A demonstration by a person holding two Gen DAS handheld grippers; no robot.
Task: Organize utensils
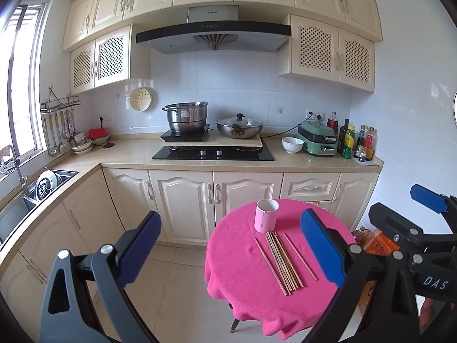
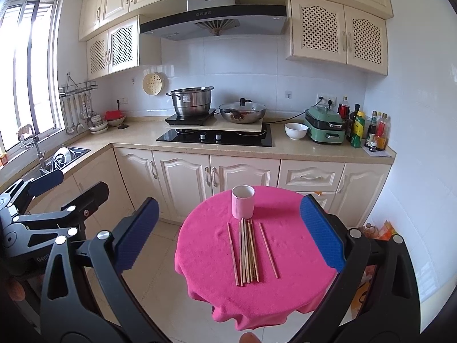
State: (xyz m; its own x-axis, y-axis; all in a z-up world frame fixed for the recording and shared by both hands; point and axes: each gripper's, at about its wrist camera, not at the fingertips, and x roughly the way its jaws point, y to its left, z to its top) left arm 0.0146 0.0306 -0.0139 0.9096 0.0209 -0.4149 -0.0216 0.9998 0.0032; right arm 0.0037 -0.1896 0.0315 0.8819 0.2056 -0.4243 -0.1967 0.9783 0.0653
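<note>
Chopsticks (image 2: 248, 250) lying flat on pink tablecloth (image 2: 300, 271) of small round table, most bunched side by side, one stray apart on either flank. Far tips just short of pink cup (image 2: 242, 202), standing upright toward table's back edge, mouth open.

Left gripper (image 1: 231, 250) raised short of table, blue pads spread wide, nothing between them. Right gripper (image 2: 228, 235) likewise spread wide and holding nothing, hovering before table's near edge. "DAS" readable in white on right gripper's black body in left wrist view; "Gen" on left gripper's body in right wrist view.

Behind: counter with black hob (image 2: 214, 137), steel pot (image 2: 191, 103), lidded wok (image 2: 242, 112), white bowl (image 2: 296, 130), green appliance (image 2: 325, 127), sauce bottles (image 2: 368, 127). Lettering on range hood (image 2: 212, 14) too small to read surely.
</note>
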